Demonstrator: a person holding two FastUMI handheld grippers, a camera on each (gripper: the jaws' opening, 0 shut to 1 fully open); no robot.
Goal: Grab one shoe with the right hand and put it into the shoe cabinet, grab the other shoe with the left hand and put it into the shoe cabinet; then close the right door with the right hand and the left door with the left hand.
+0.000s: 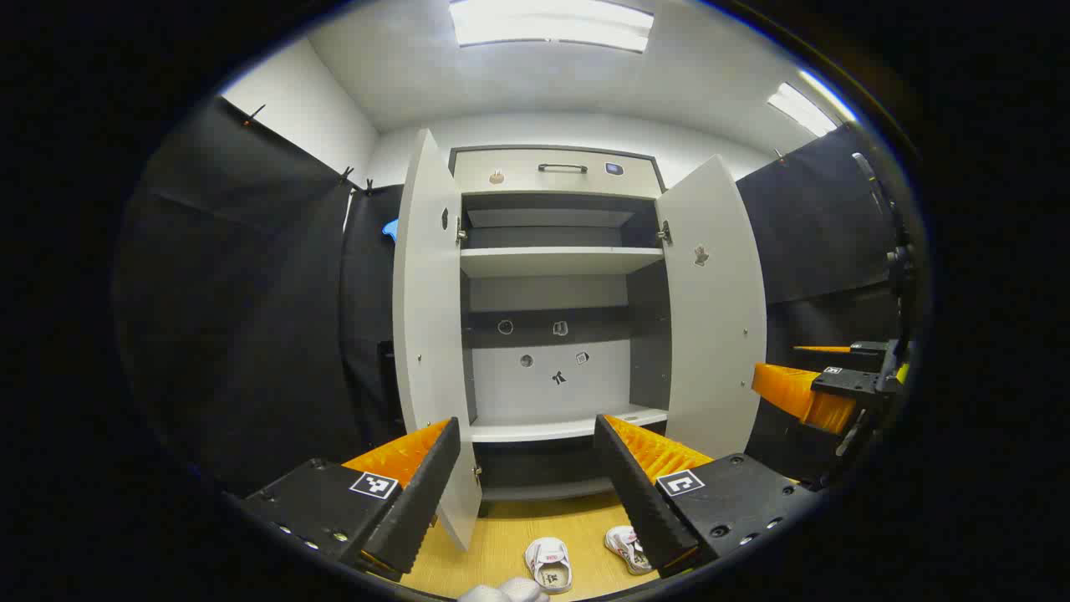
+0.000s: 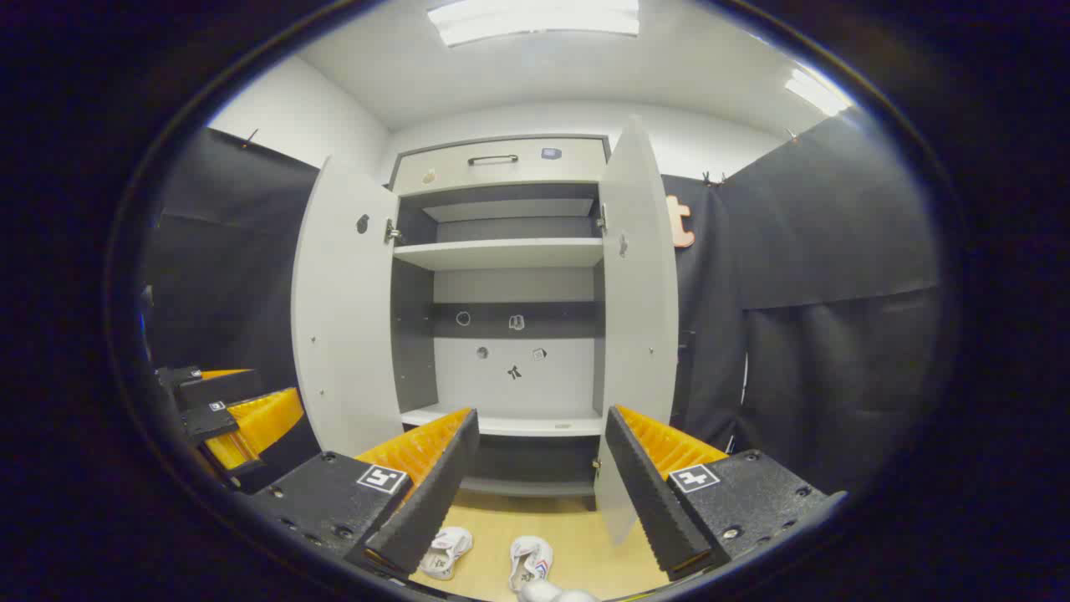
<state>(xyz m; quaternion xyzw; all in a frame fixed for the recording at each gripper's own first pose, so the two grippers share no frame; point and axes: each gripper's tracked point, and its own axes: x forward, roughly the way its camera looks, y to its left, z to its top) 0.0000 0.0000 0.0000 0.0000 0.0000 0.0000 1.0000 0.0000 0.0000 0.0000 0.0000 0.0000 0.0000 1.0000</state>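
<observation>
The left gripper (image 1: 527,481) sat at the bottom of the left gripper view with its fingers spread wide and nothing between them. The right gripper (image 2: 539,477) sat at the bottom of the right gripper view, likewise spread and empty; it also appeared at the right edge of the left gripper view.

Filling the centre of both views stood a tall grey-and-white shoe cabinet (image 1: 556,293) with white shelves, none holding a shoe. Its left door (image 1: 426,318) and right door (image 1: 710,309) both hung open, swung outward. Below, on the pale wooden floor (image 1: 501,535) at the bottom centre, lay two small white shoes: one shoe (image 1: 549,564) just left of the other shoe (image 1: 627,548), near each other and well in front of the cabinet.

Judging by this, the task was at its very start, with no shoe grabbed. The next move would call for lowering the right gripper over one shoe and pinching it.
</observation>
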